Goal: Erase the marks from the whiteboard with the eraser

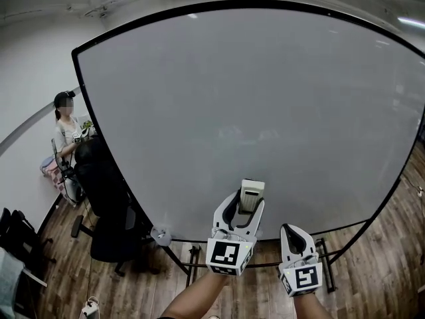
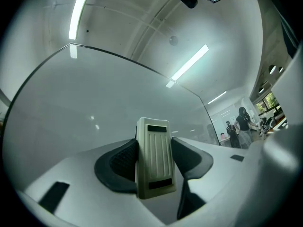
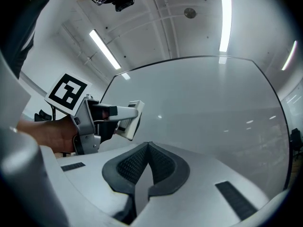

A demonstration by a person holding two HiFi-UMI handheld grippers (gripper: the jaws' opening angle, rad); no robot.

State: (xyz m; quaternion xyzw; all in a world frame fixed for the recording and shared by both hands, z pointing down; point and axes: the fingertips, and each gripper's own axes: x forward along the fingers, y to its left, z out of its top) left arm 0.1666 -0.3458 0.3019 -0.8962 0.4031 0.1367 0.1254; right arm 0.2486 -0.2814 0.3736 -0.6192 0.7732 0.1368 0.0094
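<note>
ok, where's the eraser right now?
The eraser is clamped in the left gripper, bottom centre of the head view, in front of the lower part of the whiteboard and just left of the shut, empty right gripper.

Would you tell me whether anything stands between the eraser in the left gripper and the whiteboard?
Nothing visible does. The eraser is clamped in the jaws of the left gripper and faces the bare whiteboard directly. The right gripper, shut and empty, is off to the side.
</note>
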